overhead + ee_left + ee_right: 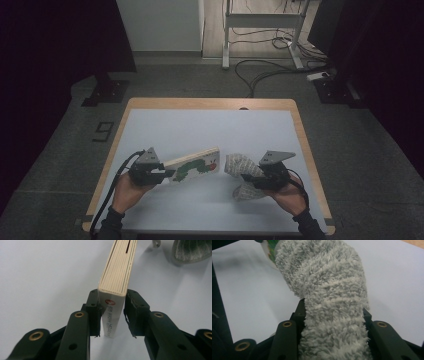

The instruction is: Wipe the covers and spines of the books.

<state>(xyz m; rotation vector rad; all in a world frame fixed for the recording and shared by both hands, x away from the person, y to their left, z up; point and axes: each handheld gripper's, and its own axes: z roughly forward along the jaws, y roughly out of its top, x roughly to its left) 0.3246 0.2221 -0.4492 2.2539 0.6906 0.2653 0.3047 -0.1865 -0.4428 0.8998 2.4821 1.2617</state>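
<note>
1. The left gripper (167, 173) sat low at the table's (200, 127) near left, its hand (127, 187) behind it, pointing right.
2. Its jaws were clamped on the spine end of a board book (117, 277), which stood on edge, angling away; thick cream pages and a caterpillar cover (192, 167) showed.
3. The right gripper (250, 176) pointed left from the near right side.
4. Its jaws were closed around a fluffy grey cloth (329, 302), bunched and ribbed, whose far end rose just beside the book's free end.
</note>
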